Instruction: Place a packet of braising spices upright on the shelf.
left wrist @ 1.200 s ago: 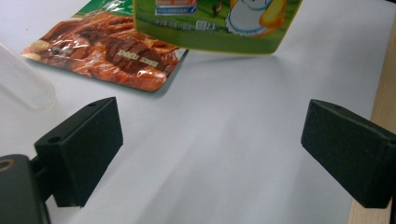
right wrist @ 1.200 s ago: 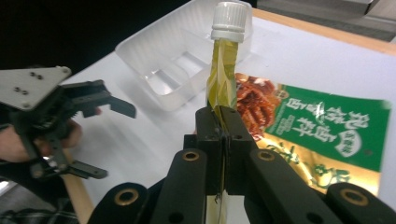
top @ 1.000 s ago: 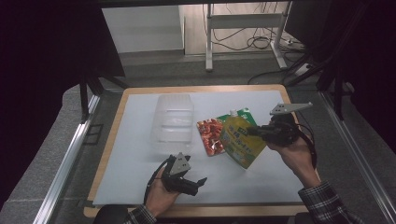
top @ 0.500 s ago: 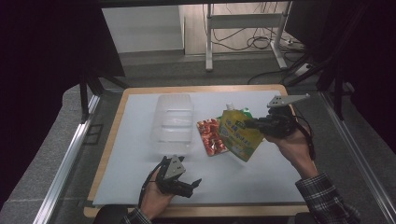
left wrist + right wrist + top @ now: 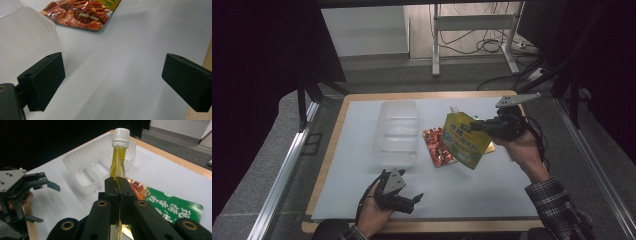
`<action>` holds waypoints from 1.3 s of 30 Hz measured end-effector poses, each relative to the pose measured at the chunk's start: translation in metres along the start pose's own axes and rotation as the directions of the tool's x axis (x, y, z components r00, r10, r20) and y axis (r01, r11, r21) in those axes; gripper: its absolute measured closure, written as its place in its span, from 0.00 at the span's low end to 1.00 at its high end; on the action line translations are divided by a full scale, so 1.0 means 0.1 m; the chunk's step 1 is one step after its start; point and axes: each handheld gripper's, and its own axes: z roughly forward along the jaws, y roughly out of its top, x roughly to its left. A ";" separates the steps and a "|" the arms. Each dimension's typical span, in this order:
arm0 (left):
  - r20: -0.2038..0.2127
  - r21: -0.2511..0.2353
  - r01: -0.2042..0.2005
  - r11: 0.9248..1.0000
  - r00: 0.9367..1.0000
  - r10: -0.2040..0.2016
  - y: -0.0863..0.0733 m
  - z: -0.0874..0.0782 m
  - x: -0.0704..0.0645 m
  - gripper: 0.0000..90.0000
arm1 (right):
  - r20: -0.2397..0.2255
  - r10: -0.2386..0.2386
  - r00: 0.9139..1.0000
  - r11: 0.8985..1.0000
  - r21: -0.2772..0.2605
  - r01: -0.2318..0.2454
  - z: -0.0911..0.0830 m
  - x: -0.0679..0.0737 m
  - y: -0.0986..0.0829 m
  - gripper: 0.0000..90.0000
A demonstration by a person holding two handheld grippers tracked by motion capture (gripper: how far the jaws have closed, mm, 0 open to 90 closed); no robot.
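Right claw pinching yellow spouted pouch lifted above counter centre, beside clear tray, red snack packet lying beneath, left claw spread wide near front edge

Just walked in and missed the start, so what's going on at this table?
A person works with a gripper in each hand. The right gripper is shut on a yellow pouch with a white cap, holding it in the air above a red snack packet and a green packet lying on the table. A clear plastic tray stands to the left of them. The left gripper rests open near the table's front edge, holding nothing.
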 end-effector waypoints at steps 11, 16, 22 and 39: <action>-0.001 0.001 0.008 1.000 1.000 -0.008 -0.05 -0.07 0.00 0.05 | 0.006 -0.028 1.000 0.999 -0.017 0.028 0.11 -0.02 0.15 0.97; -0.002 0.003 0.015 1.000 1.000 -0.015 -0.07 -0.09 0.00 0.05 | 0.005 -0.040 0.999 0.999 -0.017 0.040 0.19 -0.03 0.22 0.97; -0.003 0.006 0.011 1.000 1.000 -0.011 -0.09 -0.11 0.00 0.06 | 0.007 -0.052 0.999 0.998 -0.024 0.052 0.28 -0.07 0.29 0.97; 0.004 0.003 0.008 1.000 1.000 -0.008 -0.10 -0.10 0.00 0.06 | -0.008 -0.069 0.998 0.997 -0.036 0.069 0.58 -0.17 0.56 0.97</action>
